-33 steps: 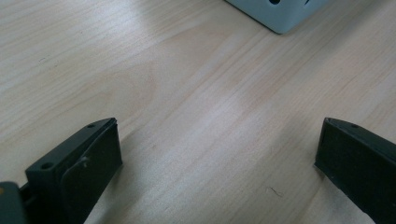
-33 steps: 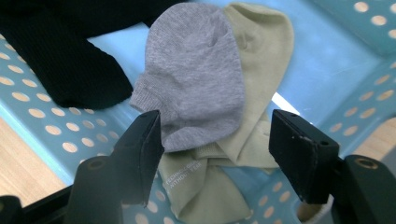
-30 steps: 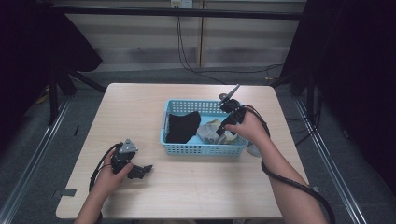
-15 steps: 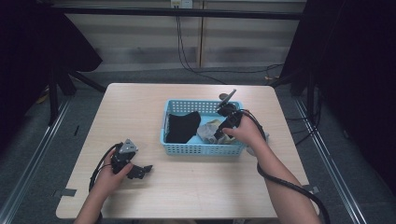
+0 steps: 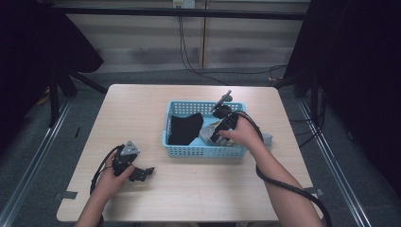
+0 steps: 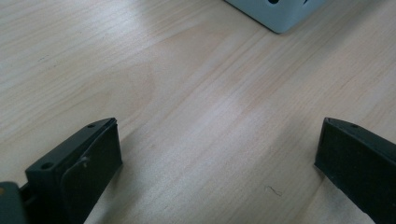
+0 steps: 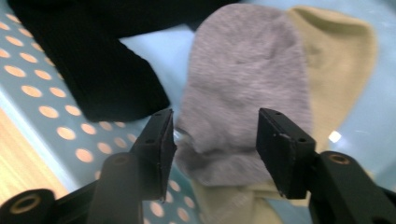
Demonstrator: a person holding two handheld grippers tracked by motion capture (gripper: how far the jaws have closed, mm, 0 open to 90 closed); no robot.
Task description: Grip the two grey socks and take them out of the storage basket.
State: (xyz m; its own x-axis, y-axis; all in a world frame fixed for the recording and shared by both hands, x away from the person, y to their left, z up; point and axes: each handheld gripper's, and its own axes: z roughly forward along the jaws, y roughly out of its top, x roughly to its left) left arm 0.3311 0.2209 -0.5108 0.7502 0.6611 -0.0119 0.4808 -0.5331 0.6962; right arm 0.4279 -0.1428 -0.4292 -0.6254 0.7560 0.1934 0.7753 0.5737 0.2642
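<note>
two claws, both apart: the left claw (image 5: pixel 142 172) rests idle on the counter (image 5: pixel 142 109), the right claw (image 7: pixel 212 140) straddles the grey sock (image 7: pixel 247 93) in the blue basket (image 5: pixel 203 151). it should probably settle lower before closing, gathering only grey fabric, sparing the beige sock (image 7: pixel 336 56) beneath.

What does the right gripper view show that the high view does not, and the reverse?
Right gripper view: a beige sock under the grey sock, the open jaws either side of it. High view: the wooden table, the left gripper resting on it, both hands. Shared: the blue basket, the black sock, the grey sock.
</note>
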